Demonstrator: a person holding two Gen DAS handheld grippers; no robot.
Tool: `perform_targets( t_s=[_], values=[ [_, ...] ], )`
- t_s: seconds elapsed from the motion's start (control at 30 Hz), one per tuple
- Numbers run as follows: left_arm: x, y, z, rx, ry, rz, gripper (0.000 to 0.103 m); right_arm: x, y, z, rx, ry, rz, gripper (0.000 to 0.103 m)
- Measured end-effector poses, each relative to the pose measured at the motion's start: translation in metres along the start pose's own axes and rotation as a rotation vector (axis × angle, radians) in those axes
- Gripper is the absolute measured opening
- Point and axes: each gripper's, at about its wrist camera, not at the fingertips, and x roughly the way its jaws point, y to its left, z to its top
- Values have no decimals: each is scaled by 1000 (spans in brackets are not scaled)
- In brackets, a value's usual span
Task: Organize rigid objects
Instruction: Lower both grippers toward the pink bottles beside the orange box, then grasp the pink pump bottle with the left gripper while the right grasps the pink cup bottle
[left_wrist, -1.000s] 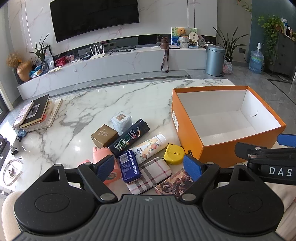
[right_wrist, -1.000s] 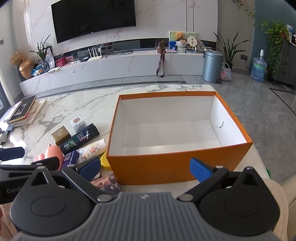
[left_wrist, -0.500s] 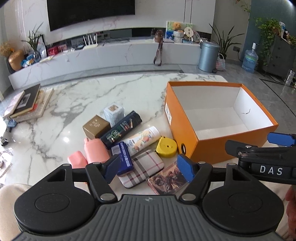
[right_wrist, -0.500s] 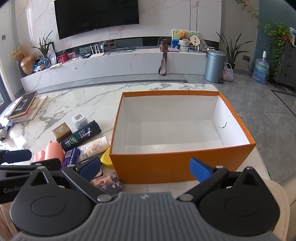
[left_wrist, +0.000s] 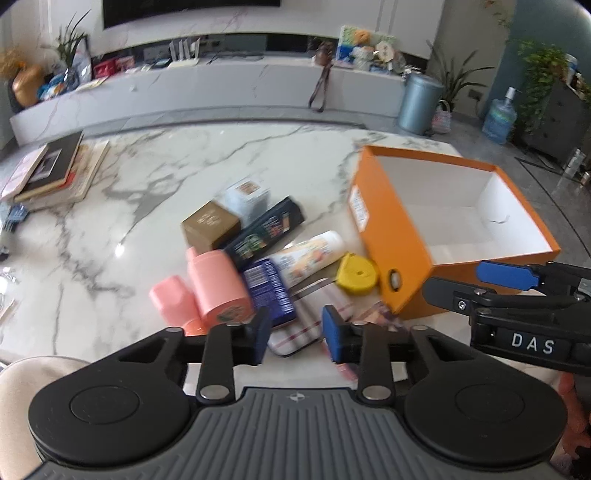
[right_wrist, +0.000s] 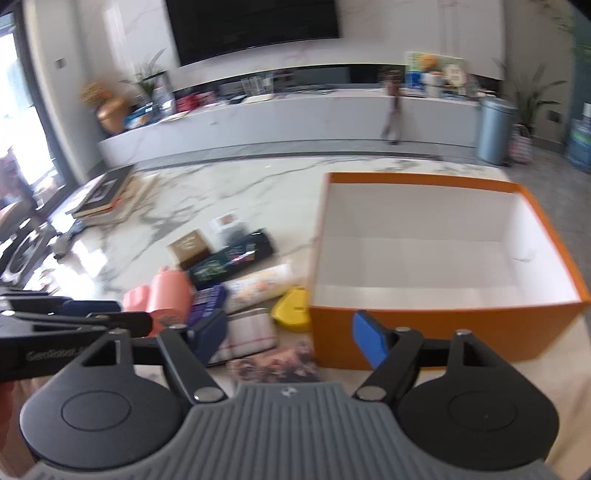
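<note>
An empty orange box (left_wrist: 391, 236) (right_wrist: 436, 336) stands on the marble table at the right. Left of it lies a cluster: a plaid case (left_wrist: 310, 317), a blue tin (left_wrist: 271, 291), a yellow tape measure (left_wrist: 356, 274), a pink bottle (left_wrist: 218, 286), a cream tube (left_wrist: 306, 256), a dark bottle (left_wrist: 266, 230), a brown box (left_wrist: 210, 224). My left gripper (left_wrist: 295, 334) is open and empty, just above the plaid case. My right gripper (right_wrist: 291, 332) is open and empty, over the cluster's near edge beside the box; it also shows in the left wrist view (left_wrist: 517, 295).
A stack of books (left_wrist: 51, 173) lies at the table's far left. A picture card (right_wrist: 273, 363) lies by the box's near corner. Behind the table run a low white TV bench (left_wrist: 221, 88), a grey bin (left_wrist: 419, 101) and plants.
My left gripper has moved forward and down towards the plaid case, its fingers closer together. My right gripper has swung left from the box towards the cluster. No object has moved.
</note>
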Motion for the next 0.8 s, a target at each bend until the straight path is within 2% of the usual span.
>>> perform_targets(
  t_s=[0.03, 0.1, 0.17, 0.33, 0.43, 0.5, 0.63, 0.8],
  values=[
    [1, 8, 1, -17, 9, 4, 34, 4, 6, 2, -17, 6, 18, 65],
    [4, 24, 4, -51, 25, 22, 34, 13, 18, 5, -49, 21, 64, 52],
    [9, 41, 7, -96, 48, 50, 34, 25, 28, 9, -61, 44, 113, 49],
    [27, 77, 14, -172, 127, 68, 42, 60, 53, 24, -58, 117, 191, 48],
    [40, 98, 14, -250, 168, 49, 48, 82, 66, 32, -49, 160, 215, 48],
    [49, 109, 16, -276, 190, 62, 48, 98, 74, 35, -53, 188, 224, 48],
    [60, 117, 19, -210, 248, 45, 48, 125, 91, 44, -65, 234, 231, 48],
    [73, 120, 12, -217, 318, -20, 55, 150, 105, 54, -79, 267, 217, 48]
  ],
)
